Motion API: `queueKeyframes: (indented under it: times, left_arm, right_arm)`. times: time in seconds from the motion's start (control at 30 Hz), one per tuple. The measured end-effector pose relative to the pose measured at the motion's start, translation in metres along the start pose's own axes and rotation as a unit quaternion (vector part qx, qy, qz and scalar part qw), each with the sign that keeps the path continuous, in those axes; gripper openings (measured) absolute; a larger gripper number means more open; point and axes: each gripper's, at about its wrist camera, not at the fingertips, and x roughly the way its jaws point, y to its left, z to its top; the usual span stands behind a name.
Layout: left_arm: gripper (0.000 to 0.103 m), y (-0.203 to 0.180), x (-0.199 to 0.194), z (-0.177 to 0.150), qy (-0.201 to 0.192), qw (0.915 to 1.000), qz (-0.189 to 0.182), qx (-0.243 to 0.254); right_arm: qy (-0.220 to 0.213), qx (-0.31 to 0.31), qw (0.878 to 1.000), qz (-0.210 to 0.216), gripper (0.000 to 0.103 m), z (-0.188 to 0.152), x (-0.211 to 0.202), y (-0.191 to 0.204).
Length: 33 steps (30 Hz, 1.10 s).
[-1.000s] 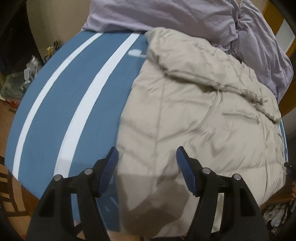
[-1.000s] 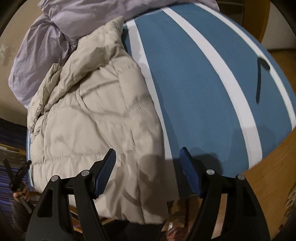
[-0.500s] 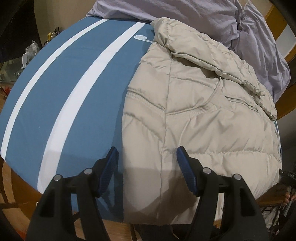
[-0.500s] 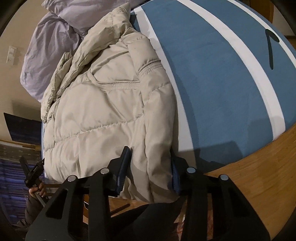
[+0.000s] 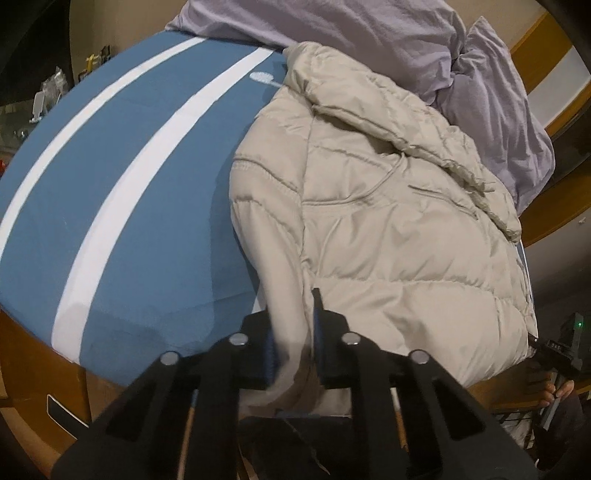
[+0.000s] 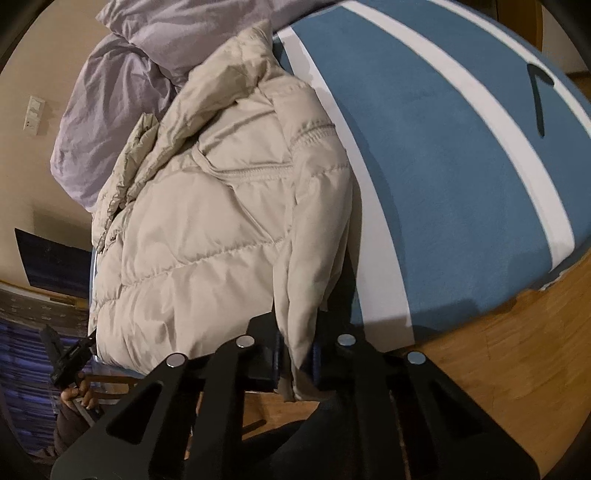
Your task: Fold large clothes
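The beige puffer jacket (image 5: 388, 229) lies on the blue striped bed (image 5: 147, 184). The left hand-held gripper (image 5: 293, 350) and the right hand-held gripper (image 6: 295, 354), jaws just closed, each clench its near hem at the bed's edge; bare striped cover lies beside the jacket.

jacket hem (image 5: 295, 398) hidden behind hand-held gripper, lilac duvet (image 5: 369, 33) cropped
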Motion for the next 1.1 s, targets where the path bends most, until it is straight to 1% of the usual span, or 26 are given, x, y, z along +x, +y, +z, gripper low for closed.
queueKeyframes:
  times: [0.17, 0.37, 0.53, 0.7, 0.87, 1.1]
  left_arm:
    - [0.011, -0.009, -0.015, 0.009, -0.019, 0.9998, 0.002, 0.011]
    - [0.009, -0.023, -0.037, 0.029, -0.052, 0.9984, 0.001, 0.023]
    - [0.009, -0.033, -0.056, 0.052, -0.088, 0.9958, -0.003, 0.025]
    - [0.009, -0.049, -0.067, 0.088, -0.121, 0.9920, 0.007, 0.034]
    - [0.009, -0.062, -0.065, 0.126, -0.141, 0.9894, 0.018, 0.032]
    - [0.009, -0.079, -0.052, 0.174, -0.156, 0.9866, 0.043, 0.019]
  right_arm:
    - [-0.035, -0.017, 0.999, 0.001, 0.010, 0.007, -0.015, 0.015]
    - [-0.075, -0.044, 0.996, 0.009, 0.010, 0.028, -0.034, 0.041]
    - [-0.109, -0.069, 0.992, 0.016, 0.010, 0.060, -0.046, 0.070]
    - [-0.132, -0.086, 0.987, 0.018, 0.010, 0.096, -0.049, 0.089]
    - [-0.143, -0.097, 0.985, 0.021, 0.010, 0.136, -0.044, 0.104]
    - [-0.131, -0.113, 0.985, 0.025, 0.010, 0.190, -0.023, 0.117]
